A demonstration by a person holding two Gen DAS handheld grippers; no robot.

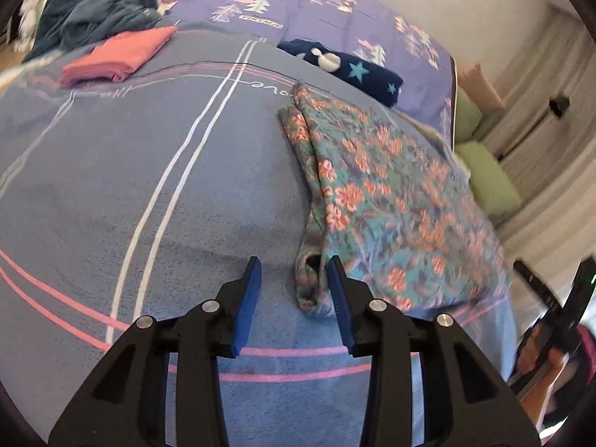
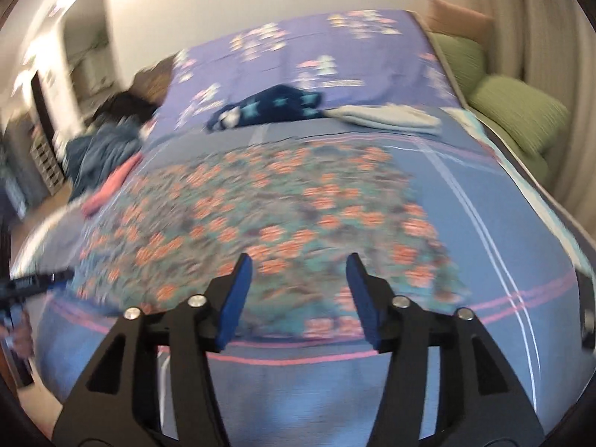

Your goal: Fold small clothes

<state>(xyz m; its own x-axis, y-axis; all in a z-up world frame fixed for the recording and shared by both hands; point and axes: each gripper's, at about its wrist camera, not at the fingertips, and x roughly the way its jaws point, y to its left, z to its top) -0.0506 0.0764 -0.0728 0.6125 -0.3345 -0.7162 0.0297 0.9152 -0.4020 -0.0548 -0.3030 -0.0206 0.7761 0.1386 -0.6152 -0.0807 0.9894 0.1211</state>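
Observation:
A floral garment (image 1: 391, 193) in teal with orange flowers lies folded on the blue striped bed cover (image 1: 149, 186). In the left wrist view its near left corner sits between the blue pads of my left gripper (image 1: 294, 260). That gripper is open, and the cloth lies close against the right-hand pad without being pinched. The right wrist view is blurred. It shows the same garment (image 2: 260, 216) spread wide under my right gripper (image 2: 300, 257), whose fingers stand well apart above the near edge with nothing gripped between them.
A folded pink cloth (image 1: 119, 56), a navy garment with stars (image 1: 346, 63) and a heap of blue clothes (image 1: 97, 7) lie farther back. A pale folded cloth (image 2: 391, 117) rests at the back right. Green cushions (image 2: 514, 108) line the bed's right side.

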